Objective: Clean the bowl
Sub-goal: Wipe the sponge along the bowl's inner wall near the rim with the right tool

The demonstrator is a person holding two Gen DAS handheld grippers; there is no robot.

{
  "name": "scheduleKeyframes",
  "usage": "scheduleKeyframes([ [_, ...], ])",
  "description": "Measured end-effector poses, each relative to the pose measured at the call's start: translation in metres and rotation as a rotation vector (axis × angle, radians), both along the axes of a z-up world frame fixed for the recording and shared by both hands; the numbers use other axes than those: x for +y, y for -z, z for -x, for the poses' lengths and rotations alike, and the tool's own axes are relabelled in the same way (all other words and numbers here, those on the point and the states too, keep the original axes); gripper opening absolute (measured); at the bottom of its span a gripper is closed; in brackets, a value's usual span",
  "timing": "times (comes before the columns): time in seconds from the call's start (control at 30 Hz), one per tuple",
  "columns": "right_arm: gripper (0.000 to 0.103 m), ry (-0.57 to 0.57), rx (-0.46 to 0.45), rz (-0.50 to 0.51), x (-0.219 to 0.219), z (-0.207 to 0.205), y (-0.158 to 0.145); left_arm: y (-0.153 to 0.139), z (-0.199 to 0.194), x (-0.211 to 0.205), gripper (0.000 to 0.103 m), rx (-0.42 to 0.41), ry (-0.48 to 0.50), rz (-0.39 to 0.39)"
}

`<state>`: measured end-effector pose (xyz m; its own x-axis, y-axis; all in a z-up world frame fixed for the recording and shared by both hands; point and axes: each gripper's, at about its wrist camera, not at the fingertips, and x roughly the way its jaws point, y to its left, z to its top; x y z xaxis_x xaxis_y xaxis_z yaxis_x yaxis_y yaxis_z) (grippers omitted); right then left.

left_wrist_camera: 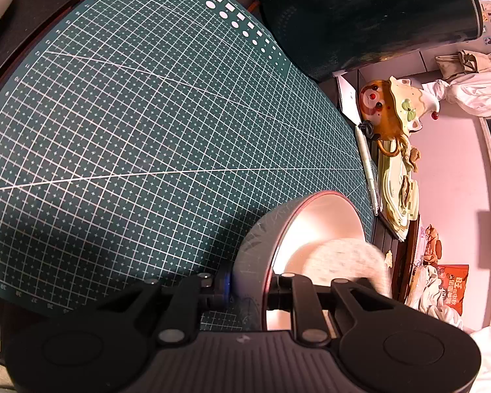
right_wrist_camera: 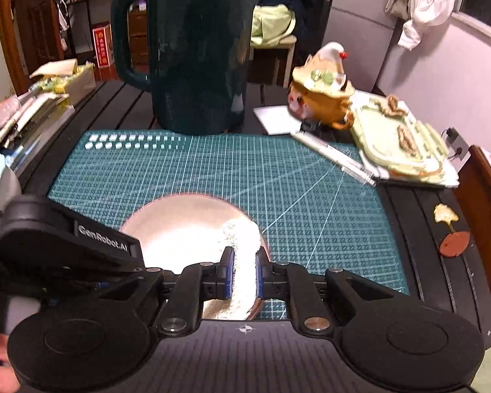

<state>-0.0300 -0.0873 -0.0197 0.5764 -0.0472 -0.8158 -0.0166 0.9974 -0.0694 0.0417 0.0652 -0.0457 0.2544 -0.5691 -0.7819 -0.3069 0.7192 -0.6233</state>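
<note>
While left jaws clamp the bowl [left_wrist_camera: 311, 229] rim, right jaws pinch the cloth [right_wrist_camera: 244, 262].

A dim room is seen, warmly lit. A pale wall [right_wrist_camera: 442, 75] stands on the right beneath a dark window [right_wrist_camera: 484, 3]; clothes [right_wrist_camera: 419, 0] are hung there. A wooden door [right_wrist_camera: 36, 23] is seen at the left.

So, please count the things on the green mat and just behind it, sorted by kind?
Bowl: 1
Cleaning cloth: 1
Dark jug: 1
Pen: 1
Total: 4
The left hand-held gripper clamps the bowl's rim; the right hand-held gripper holds the cloth.
</note>
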Motion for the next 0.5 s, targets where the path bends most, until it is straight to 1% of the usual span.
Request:
scheduleKeyframes([
  [0.03,0.012,0.005,-0.024,0.024,-0.001,0.002,-0.006,0.000,0.001,-0.002,0.018,0.000,0.000,0.000],
  [0.17,0.012,0.021,-0.062,0.020,-0.007,0.006,-0.021,0.000,0.003,-0.001,0.018,0.000,0.000,0.001],
  [0.33,0.012,0.037,-0.086,-0.031,-0.015,0.007,-0.031,-0.003,0.005,-0.004,0.018,-0.001,-0.001,-0.002],
  [0.43,0.012,-0.002,-0.065,-0.171,-0.015,0.005,-0.029,-0.004,0.007,-0.005,0.018,-0.003,0.000,-0.004],
  [0.5,0.012,-0.018,-0.023,-0.222,-0.010,-0.001,-0.019,-0.005,0.008,-0.006,0.018,-0.003,0.000,-0.004],
])
